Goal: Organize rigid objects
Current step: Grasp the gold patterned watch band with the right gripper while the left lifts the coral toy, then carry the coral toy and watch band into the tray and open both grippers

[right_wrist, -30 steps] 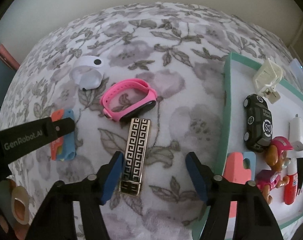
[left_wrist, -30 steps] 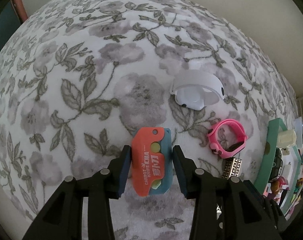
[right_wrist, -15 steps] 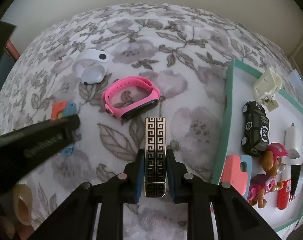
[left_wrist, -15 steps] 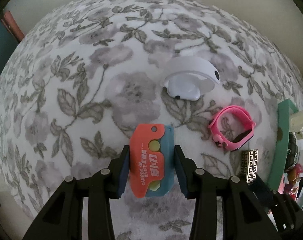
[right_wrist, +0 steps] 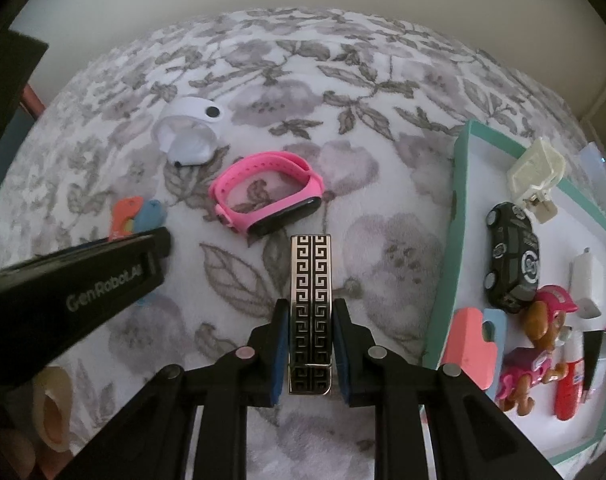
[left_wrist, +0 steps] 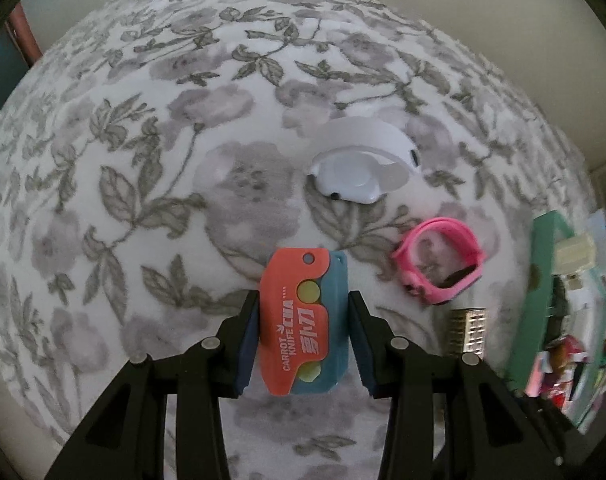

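Holding two pieces at once, I judge the sorting to be a good way along but not finished. My right tongs (right_wrist: 310, 354) are clenched on the black-and-gold patterned bar (right_wrist: 310, 312), which lies just left of the teal tray (right_wrist: 459, 184). My left tongs (left_wrist: 303, 344) grip the orange-and-blue carrot knife (left_wrist: 303, 320) by its sides, over the floral cloth (left_wrist: 123, 140). Already in the tray are a black toy car (right_wrist: 511, 260), a pup figure (right_wrist: 543, 340), a cream clip (right_wrist: 537, 172), a white plug (right_wrist: 585, 280), a red tube (right_wrist: 569, 392) and another orange-and-blue knife (right_wrist: 473, 344). Besides my two pieces, the pink wristband (right_wrist: 267, 196) and the white strap gadget (right_wrist: 191, 136) lie loose on the cloth, waiting.
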